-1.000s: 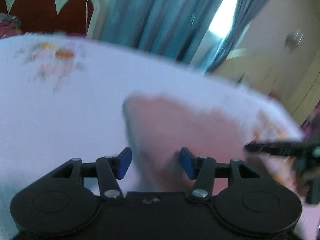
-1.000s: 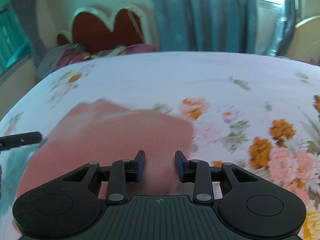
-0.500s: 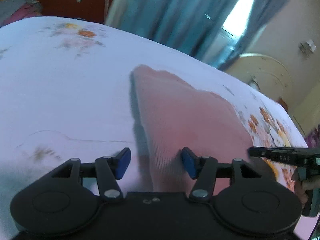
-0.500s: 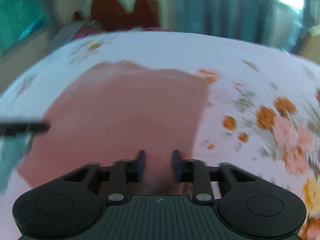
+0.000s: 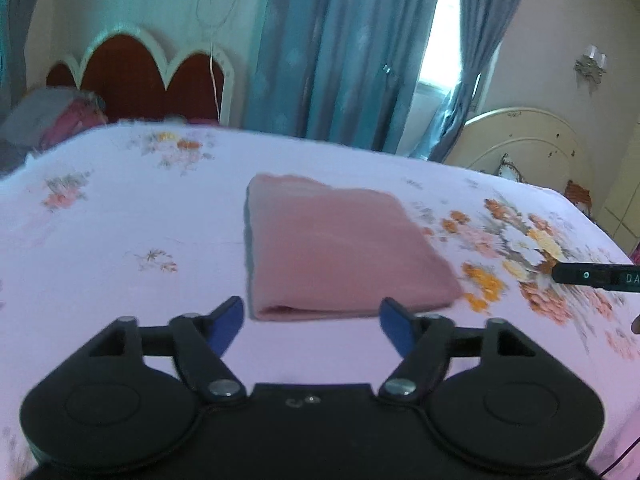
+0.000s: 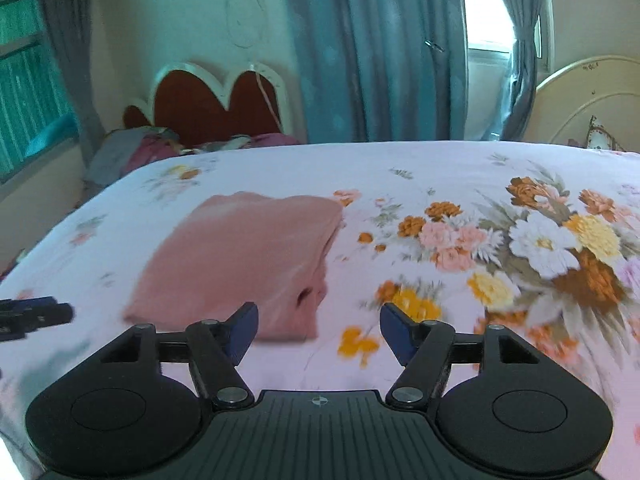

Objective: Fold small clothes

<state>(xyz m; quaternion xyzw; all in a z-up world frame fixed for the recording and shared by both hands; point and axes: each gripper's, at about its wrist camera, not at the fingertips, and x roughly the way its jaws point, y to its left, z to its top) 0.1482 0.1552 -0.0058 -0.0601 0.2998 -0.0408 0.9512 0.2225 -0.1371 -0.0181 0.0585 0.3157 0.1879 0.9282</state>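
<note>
Both tongs hang empty with jaws wide apart, left tongs (image 5: 311, 322) and right tongs (image 6: 319, 328), just short of the folded pink garment (image 5: 336, 252) lying flat on the floral bed (image 5: 120, 240), so any tidy-up should pinch that loose near corner (image 6: 308, 300) gently without dragging layers.

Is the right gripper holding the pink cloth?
No: the right gripper has its jaws open and empty, and the folded pink cloth lies free on the bed.
</note>
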